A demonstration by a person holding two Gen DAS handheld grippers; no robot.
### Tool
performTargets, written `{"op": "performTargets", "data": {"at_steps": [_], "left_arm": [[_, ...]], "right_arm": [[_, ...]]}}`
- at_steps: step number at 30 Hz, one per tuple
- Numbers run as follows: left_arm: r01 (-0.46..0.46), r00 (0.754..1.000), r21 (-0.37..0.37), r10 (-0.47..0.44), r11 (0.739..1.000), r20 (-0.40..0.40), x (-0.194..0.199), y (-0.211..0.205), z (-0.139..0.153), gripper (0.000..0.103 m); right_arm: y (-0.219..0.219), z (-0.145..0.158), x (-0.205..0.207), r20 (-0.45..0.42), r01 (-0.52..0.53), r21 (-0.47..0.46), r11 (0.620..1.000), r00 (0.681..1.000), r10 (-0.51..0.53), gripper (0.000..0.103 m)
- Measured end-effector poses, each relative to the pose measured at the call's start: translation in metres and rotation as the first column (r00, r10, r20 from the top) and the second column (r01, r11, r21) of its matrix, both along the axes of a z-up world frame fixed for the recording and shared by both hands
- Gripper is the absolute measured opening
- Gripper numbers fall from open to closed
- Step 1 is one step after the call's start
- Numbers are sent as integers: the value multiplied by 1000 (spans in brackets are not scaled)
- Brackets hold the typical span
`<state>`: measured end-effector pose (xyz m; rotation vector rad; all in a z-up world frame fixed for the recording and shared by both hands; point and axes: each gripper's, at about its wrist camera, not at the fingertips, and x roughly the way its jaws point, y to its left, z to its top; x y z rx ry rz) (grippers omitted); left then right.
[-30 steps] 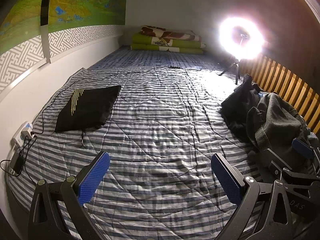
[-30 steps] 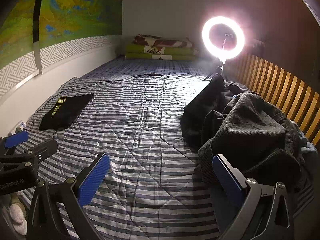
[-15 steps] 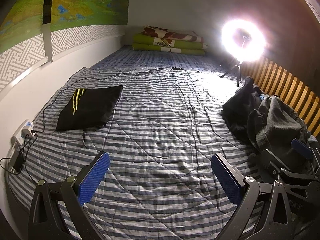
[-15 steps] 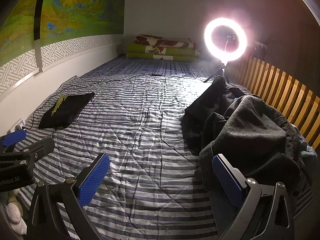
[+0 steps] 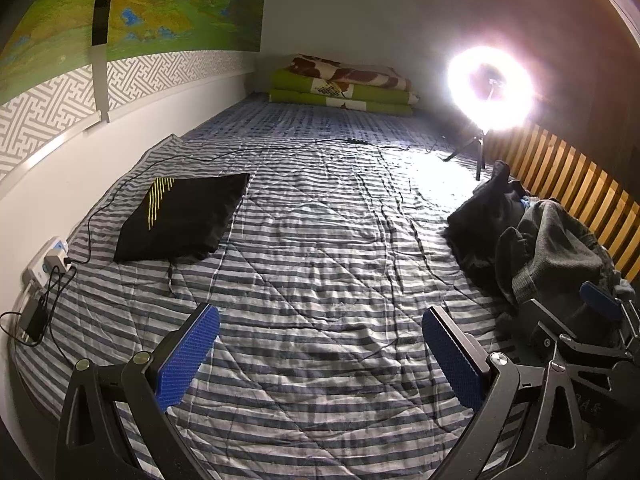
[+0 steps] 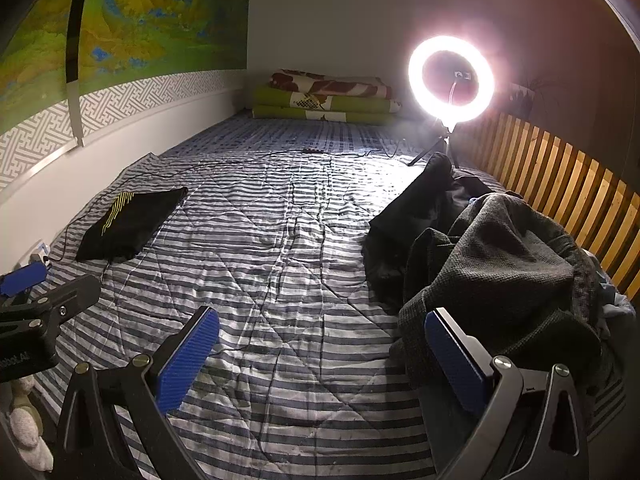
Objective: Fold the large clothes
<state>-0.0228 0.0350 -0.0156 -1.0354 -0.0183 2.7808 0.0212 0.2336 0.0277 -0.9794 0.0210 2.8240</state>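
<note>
Between our two claws lies only the striped quilt (image 5: 320,264). We hold the left claw (image 5: 320,356) with its blue pads wide apart and nothing in them, above the near end of the bed. The right claw (image 6: 322,354) is spread just as wide and empty, its right pad just beside the gray sweater (image 6: 504,276). That sweater tops a heap of unfolded clothes ahead and to the right of both claws, with a black garment (image 6: 416,208) lying just beyond it. Ahead and to the left of the left claw rests a folded black garment (image 5: 184,216) with yellow stripes. Farther off, past the heap, a ring light (image 6: 451,79) glares, and folded blankets (image 5: 340,88) sit against the far wall.
</note>
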Motion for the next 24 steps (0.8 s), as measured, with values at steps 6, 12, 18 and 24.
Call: {"op": "performTargets", "data": {"at_steps": [6, 12, 18, 24], "left_arm": [[4, 1000, -13, -4, 1000, -6, 1, 3, 0, 102], [5, 1000, -13, -5, 1000, -6, 2, 4, 0, 102], [5, 1000, -14, -5, 1000, -5, 2, 3, 0, 102], [13, 1000, -16, -13, 1000, -1, 4, 3, -2, 102]], "right_arm": [[1, 1, -1, -5, -2, 1, 1000, 1000, 2, 102], [2, 1, -1, -4, -4, 0, 1000, 1000, 4, 102], [4, 2, -4, -9, -25, 23, 999, 1000, 25, 102], [60, 8, -25, 8, 26, 46, 999, 1000, -27, 101]]}}
